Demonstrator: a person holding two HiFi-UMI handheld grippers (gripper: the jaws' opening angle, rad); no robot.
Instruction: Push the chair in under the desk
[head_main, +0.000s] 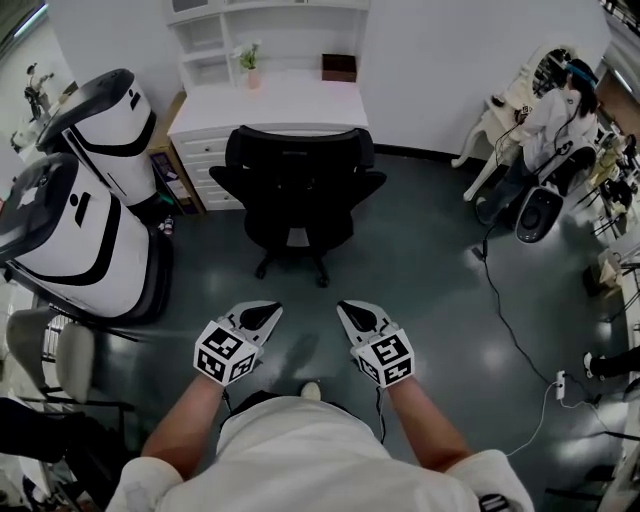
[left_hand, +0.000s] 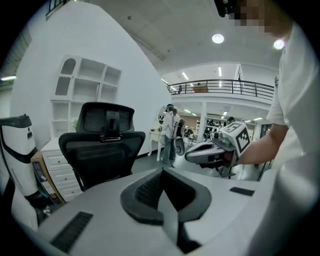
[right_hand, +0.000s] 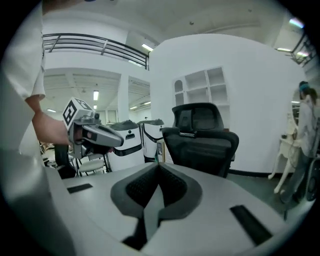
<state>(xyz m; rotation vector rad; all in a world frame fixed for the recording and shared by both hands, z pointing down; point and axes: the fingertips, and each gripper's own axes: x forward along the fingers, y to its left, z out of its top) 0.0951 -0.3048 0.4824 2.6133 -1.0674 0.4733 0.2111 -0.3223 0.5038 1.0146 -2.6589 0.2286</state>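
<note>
Jaws on both grippers are being held fully closed, with nothing gripped between them.

In the head view, the left gripper (head_main: 263, 317) and the right gripper (head_main: 354, 316) are being held side by side above the grey floor (head_main: 430, 300), each pointing ahead. The black chair (head_main: 298, 190) is being shown just in front of the white table (head_main: 280, 104), its back turned to the person, well apart from both grippers. Two white machines (head_main: 85, 235) are being seen at the left, and a seated person (head_main: 557, 118) far off at the right.

In the left gripper view, the left gripper's (left_hand: 162, 192) pads are being pressed together. The chair (left_hand: 102, 150) is being framed ahead at the left, beside the table's drawers (left_hand: 56, 167), with the right gripper (left_hand: 191, 155) alongside.

In the right gripper view, the right gripper's (right_hand: 157, 186) jaws are likewise being kept together. The chair (right_hand: 201, 144) is being shown ahead before white shelves (right_hand: 202, 87), and the left gripper (right_hand: 116, 141) at the left.
</note>
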